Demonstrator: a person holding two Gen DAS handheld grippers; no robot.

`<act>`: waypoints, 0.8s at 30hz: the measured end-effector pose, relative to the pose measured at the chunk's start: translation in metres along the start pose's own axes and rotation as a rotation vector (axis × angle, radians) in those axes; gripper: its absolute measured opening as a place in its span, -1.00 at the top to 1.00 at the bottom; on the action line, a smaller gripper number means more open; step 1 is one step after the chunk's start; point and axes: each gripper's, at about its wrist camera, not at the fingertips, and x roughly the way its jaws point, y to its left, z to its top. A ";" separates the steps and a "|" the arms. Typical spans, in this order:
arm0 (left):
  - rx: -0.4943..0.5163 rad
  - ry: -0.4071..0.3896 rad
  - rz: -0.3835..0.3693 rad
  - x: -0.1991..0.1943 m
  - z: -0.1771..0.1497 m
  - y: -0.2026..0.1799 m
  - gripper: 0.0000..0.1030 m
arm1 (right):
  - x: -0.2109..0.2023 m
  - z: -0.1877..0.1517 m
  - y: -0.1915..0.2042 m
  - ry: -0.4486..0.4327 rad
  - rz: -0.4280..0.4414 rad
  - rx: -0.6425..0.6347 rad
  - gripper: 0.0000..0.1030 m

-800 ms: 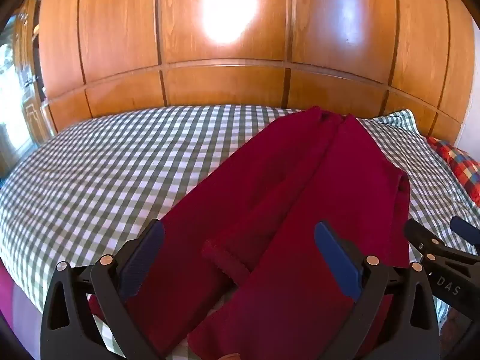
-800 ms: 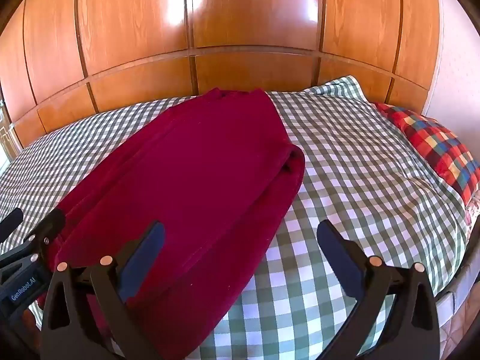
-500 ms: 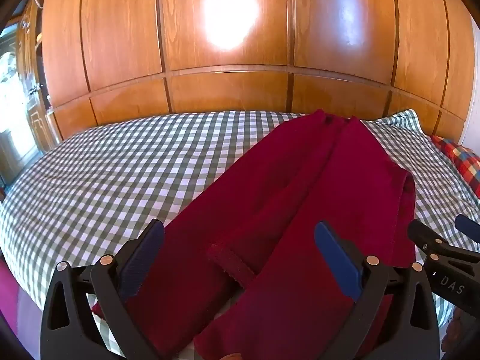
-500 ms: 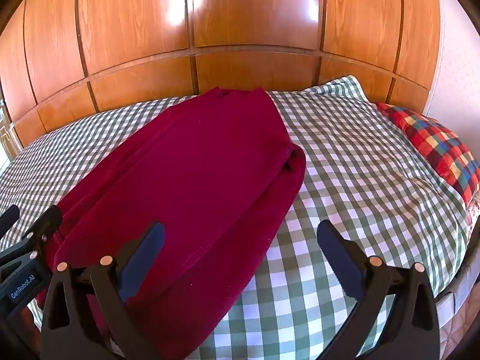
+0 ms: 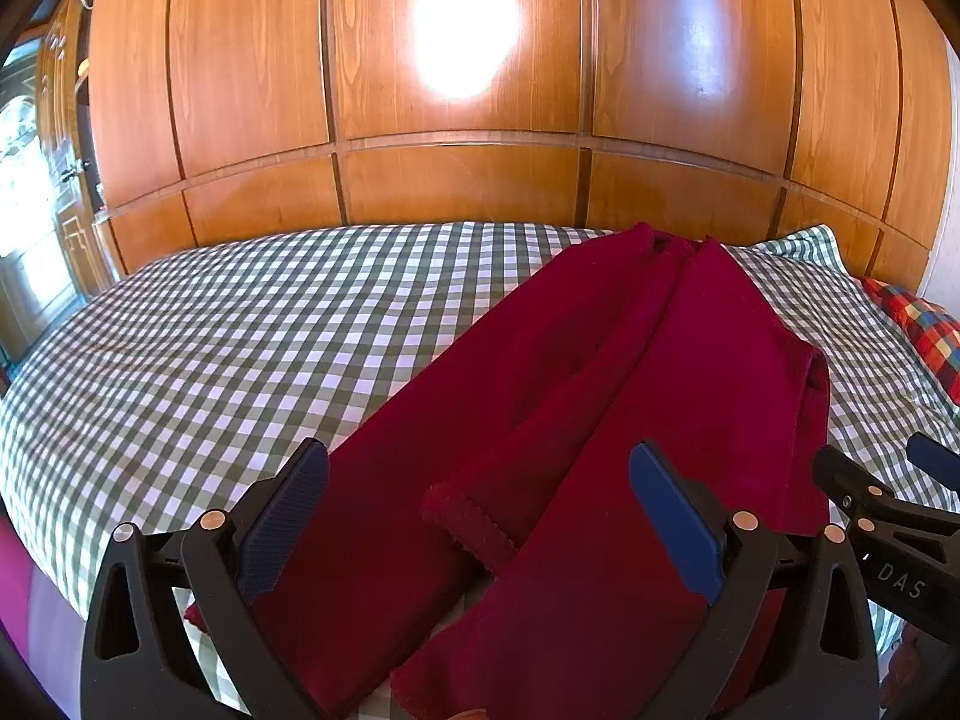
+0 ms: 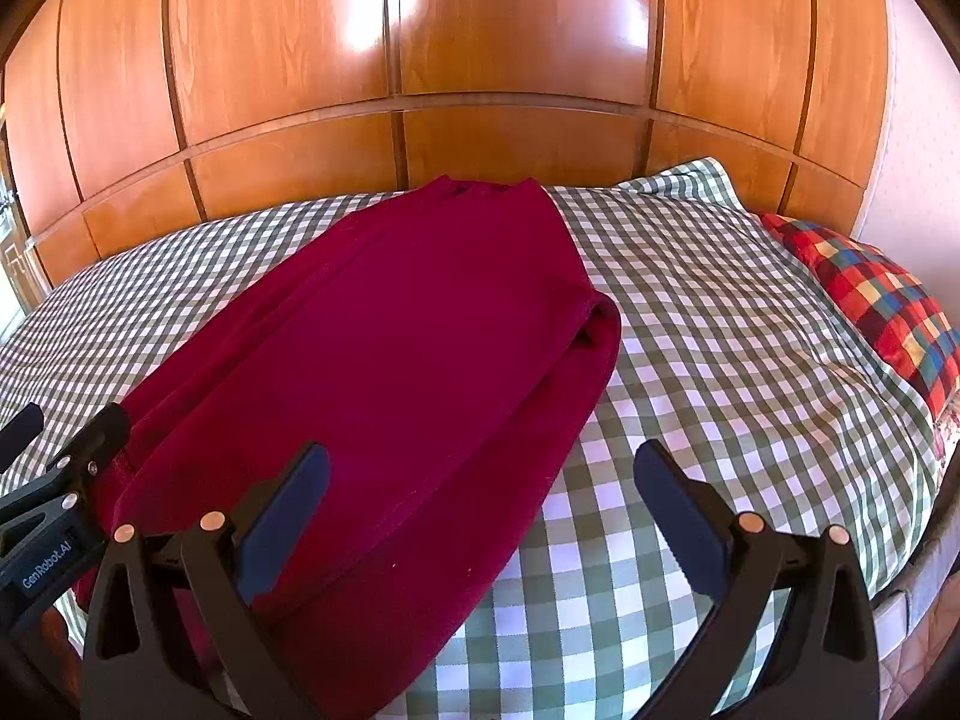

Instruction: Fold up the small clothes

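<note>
Seemingly, the red garment [image 5: 600, 396] is folded lengthwise only, while both hand-held grippers [image 5: 480, 516] [image 6: 480, 516] are held spread, empty.

Left hand-held gripper [image 5: 477, 516], right hand-held gripper [image 6: 480, 516]: black frames, blue ribbed pads, copper rivets, white lettering on the side.

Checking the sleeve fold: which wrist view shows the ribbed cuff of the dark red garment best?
Left wrist view. The ribbed cuff of the dark red knit garment lies in plain sight between the open left gripper fingers. The right wrist view shows only the garment's smooth folded side; the cuff is hidden there.
</note>
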 end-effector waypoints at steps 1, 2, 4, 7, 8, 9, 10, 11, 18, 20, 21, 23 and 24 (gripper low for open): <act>0.000 0.000 -0.001 0.000 0.000 0.000 -0.93 | 0.000 0.000 0.000 0.000 0.000 0.000 -0.96; 0.001 0.001 -0.001 0.000 -0.001 0.000 -0.93 | 0.000 0.000 0.000 -0.001 0.000 -0.001 -0.96; 0.001 0.000 -0.001 0.000 -0.001 0.000 -0.93 | 0.000 0.000 0.000 -0.002 0.001 0.001 -0.96; 0.003 -0.001 -0.001 0.000 -0.001 0.000 -0.93 | -0.001 -0.001 0.000 -0.002 0.001 0.001 -0.96; 0.004 -0.001 -0.002 -0.001 -0.002 0.000 -0.93 | -0.001 -0.001 0.000 -0.003 0.001 0.001 -0.96; 0.005 -0.001 -0.002 0.000 -0.001 0.000 -0.93 | -0.001 -0.001 0.000 -0.004 0.001 0.001 -0.96; 0.007 -0.001 -0.002 0.000 -0.001 0.000 -0.93 | -0.001 -0.001 0.000 -0.003 0.000 0.001 -0.96; 0.008 -0.001 -0.001 -0.001 -0.002 0.000 -0.93 | 0.000 -0.001 0.000 -0.002 0.001 0.001 -0.96; 0.006 -0.001 -0.001 -0.001 -0.001 -0.001 -0.93 | -0.001 -0.002 0.001 -0.001 0.004 -0.001 -0.96; 0.007 -0.002 -0.001 -0.002 -0.001 -0.001 -0.93 | -0.002 -0.002 0.002 -0.001 0.005 -0.004 -0.96; 0.006 -0.002 -0.001 -0.002 -0.002 -0.001 -0.93 | -0.002 -0.002 0.002 -0.001 0.006 -0.003 -0.96; 0.006 -0.003 -0.001 -0.002 -0.001 -0.001 -0.93 | -0.002 -0.002 0.002 -0.001 0.005 -0.003 -0.96; 0.006 -0.004 -0.002 -0.002 -0.001 -0.001 -0.93 | -0.002 -0.002 0.002 -0.002 0.005 -0.002 -0.96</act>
